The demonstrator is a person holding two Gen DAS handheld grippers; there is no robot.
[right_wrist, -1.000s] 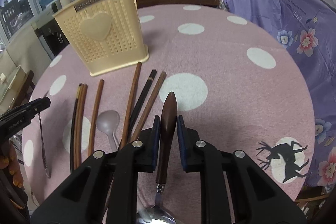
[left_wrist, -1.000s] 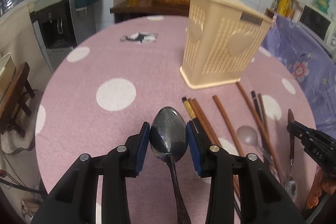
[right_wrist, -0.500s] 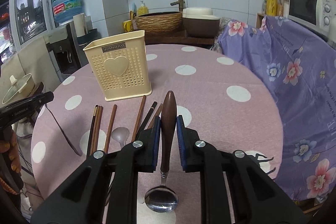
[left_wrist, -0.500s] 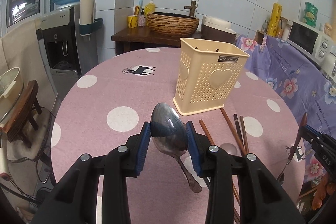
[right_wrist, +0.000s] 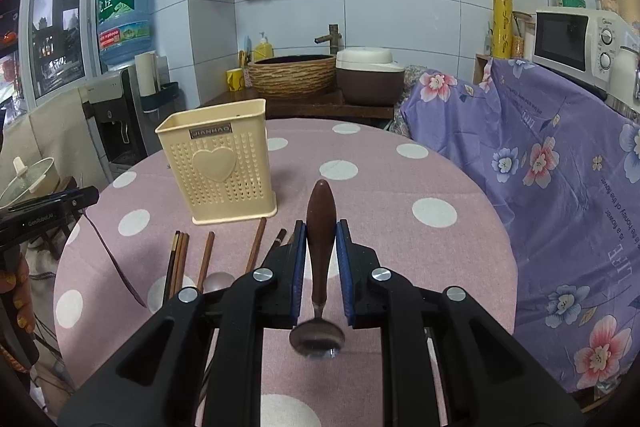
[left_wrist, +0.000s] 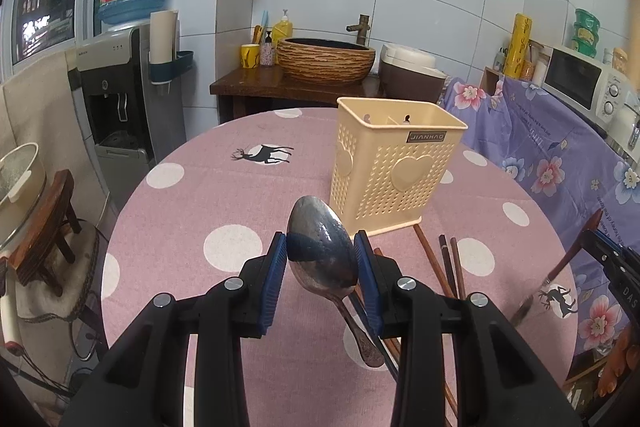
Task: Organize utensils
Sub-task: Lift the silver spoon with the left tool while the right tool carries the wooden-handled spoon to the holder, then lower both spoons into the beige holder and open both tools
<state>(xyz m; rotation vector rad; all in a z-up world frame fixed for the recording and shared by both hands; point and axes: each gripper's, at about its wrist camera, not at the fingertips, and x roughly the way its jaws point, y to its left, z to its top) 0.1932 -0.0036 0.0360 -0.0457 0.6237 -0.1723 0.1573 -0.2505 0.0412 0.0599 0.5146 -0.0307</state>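
A steel spoon (left_wrist: 322,251) is pinched by its bowl between the blue pads (left_wrist: 276,275) of the left claw (left_wrist: 320,275), low in the middle of the left wrist frame; the handle is seen hanging down and to the right, clear of the pink dotted bench (left_wrist: 192,211). A wooden-handled spoon (right_wrist: 320,239) is gripped by its brown handle in the right claw (right_wrist: 322,267), low centre in the right wrist frame, with the handle tip pointed up and away and the small metal bowl hung below the pads, blurred and off the bench.

A cream perforated holder (left_wrist: 396,175) marked with hearts is stood upright on the bench, right of centre in the left view and left of centre in the right view. Its inner compartments cannot be made out clearly. Brown and dark chopsticks (right_wrist: 208,259) are laid loose on the cloth just in front of the holder, and a pale spoon (right_wrist: 218,281) is lying among them, partly hidden by the right claw's body.

The right claw and its spoon are also caught at the right edge of the left view, and the left claw at the left edge of the right view, the two held well apart. A purple floral cloth (right_wrist: 540,167) is draped at the right of the bench, and a water dispenser (left_wrist: 120,95) is placed at the upper left.
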